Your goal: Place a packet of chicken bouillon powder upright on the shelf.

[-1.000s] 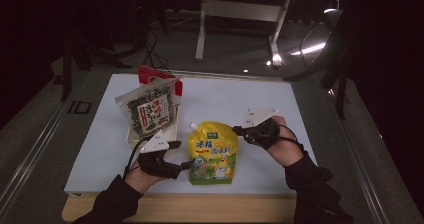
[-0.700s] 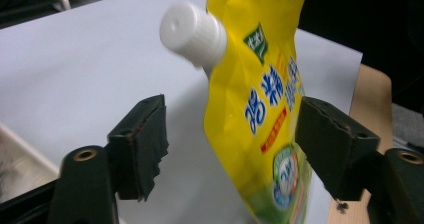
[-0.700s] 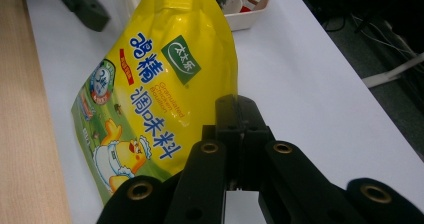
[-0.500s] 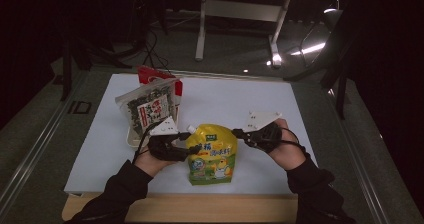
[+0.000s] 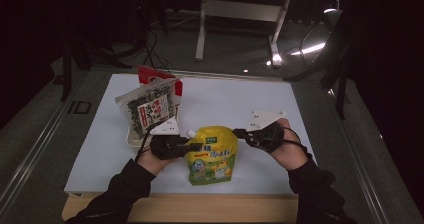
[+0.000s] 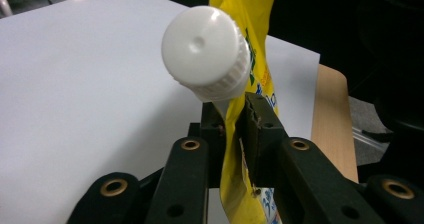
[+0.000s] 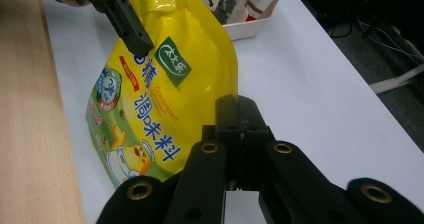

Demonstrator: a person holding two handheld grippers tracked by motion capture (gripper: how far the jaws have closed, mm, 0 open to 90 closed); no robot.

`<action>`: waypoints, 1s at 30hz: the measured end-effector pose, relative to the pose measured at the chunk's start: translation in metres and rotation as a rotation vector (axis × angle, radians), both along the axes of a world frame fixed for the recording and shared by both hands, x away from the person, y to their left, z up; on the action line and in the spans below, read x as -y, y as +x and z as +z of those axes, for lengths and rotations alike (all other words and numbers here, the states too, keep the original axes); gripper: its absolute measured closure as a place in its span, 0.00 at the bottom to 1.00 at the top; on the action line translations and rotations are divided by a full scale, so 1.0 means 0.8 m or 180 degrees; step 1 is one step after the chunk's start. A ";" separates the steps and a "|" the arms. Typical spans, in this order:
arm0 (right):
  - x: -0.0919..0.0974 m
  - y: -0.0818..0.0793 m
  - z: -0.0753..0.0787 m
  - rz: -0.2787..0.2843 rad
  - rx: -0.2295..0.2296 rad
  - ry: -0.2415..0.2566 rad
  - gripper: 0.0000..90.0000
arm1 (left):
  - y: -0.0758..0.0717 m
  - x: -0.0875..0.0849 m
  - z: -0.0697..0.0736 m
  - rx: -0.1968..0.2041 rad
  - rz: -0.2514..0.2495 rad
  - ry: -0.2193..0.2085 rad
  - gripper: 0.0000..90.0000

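A yellow spout pouch (image 5: 212, 156) with a white screw cap (image 6: 205, 49) hangs between both grippers over the white sheet. My left gripper (image 5: 192, 145) has just been closing, and its jaws (image 6: 234, 116) now pinch the pouch's edge right below the cap. In the right gripper view that same left gripper (image 7: 132, 39) grips the pouch's (image 7: 160, 94) top corner. My right gripper (image 5: 239, 132) is shut on the pouch's opposite upper edge, its jaws (image 7: 237, 116) pressed together over the seam.
A dark seaweed snack bag (image 5: 147, 106) leans in a white tray (image 5: 132, 139) at the left, with a red packet (image 5: 150, 74) behind it. The white sheet (image 5: 225, 99) covers the table, and a wooden edge (image 5: 180, 206) runs along the front.
My left gripper has moved right from beside the tray to the pouch's spout corner and closed on it. The right gripper has kept its hold.
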State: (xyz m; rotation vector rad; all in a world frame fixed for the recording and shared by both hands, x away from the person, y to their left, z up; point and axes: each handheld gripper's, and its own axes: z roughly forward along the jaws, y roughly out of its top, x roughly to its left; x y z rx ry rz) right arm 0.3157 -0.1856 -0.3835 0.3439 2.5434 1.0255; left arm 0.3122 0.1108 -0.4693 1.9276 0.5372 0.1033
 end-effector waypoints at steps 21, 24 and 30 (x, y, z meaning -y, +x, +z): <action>-0.009 0.010 -0.029 0.0325 -0.0526 -0.0087 0.97 | -0.013 0.000 0.006 0.0081 -0.0250 -0.0107 0.95; -0.009 0.006 -0.022 0.0389 -0.0533 -0.0163 0.99 | -0.015 -0.001 0.010 0.0099 -0.0276 -0.0105 0.96; -0.011 0.005 -0.014 0.0376 -0.0440 -0.0098 1.00 | -0.013 -0.004 0.020 0.0251 -0.0193 -0.0055 0.96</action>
